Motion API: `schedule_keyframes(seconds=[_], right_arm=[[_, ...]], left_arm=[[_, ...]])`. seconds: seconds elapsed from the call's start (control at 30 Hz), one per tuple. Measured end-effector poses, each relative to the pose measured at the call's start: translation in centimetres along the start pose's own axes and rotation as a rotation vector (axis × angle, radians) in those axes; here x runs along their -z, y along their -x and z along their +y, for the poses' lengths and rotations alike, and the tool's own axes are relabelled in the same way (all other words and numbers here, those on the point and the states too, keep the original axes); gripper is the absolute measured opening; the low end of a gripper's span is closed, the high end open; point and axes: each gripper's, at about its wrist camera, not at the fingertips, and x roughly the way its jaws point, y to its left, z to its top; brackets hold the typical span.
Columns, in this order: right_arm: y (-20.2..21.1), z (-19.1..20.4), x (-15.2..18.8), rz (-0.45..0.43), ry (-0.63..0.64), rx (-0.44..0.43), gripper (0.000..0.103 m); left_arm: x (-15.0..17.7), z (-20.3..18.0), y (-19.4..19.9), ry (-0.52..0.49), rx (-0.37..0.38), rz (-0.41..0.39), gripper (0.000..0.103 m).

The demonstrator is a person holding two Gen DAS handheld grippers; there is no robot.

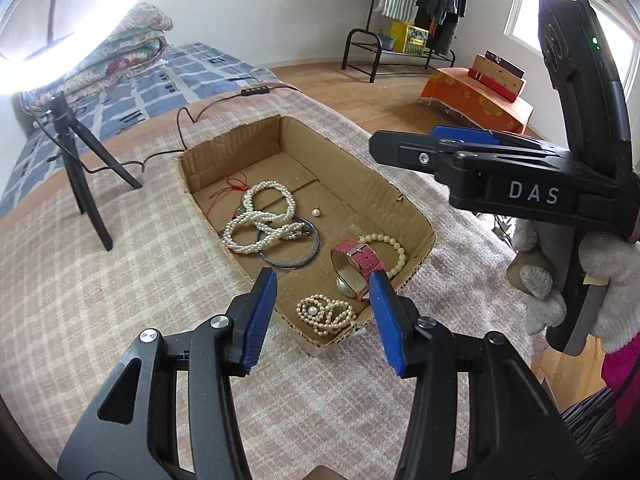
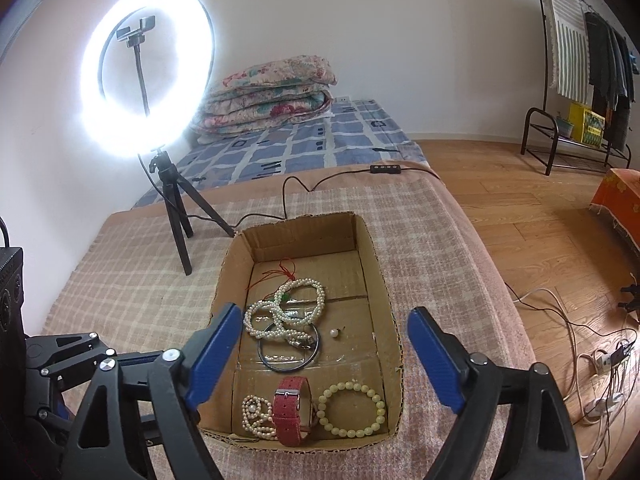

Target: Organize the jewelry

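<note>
Left tongs point(image 1: 322, 308) and right tongs point(image 2: 326, 354) both gape, nothing between the pads, above an open cardboard box point(image 2: 378, 272) on a checked blanket point(image 2: 132, 280). Inside: pearl strands point(image 2: 286, 312), dark bangle point(image 2: 288, 362), red-strap watch point(image 2: 290, 410), pale bead bracelet point(image 2: 352, 410), loose pearl point(image 2: 333, 333).

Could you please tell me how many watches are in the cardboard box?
1: the red-strapped watch lies at the near end of the cardboard box, between the pearl strand and the yellowish bead bracelet.
</note>
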Motion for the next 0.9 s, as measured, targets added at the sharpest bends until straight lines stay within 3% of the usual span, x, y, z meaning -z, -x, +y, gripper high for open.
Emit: schedule_keyframes(seconds=[0.17,0.77,0.9], right_arm=[[1.6,0.7,0.1,-0.020,0.007,0.006,0.093],[8.0,5.2,1.4,-0.069,0.054,-0.016,0.093],[9.6,6.4,1.9,-0.087,0.066,0.001,0.101]], left_arm=[[0.4,-0.3,2.1,-0.015,-0.029,-0.031,0.056],[3.5,0.4,9.2,-0.009,-0.092,-0.093,0.057],[4.5,0.7,10.8,0.010,-0.106,-0.115,0.062]])
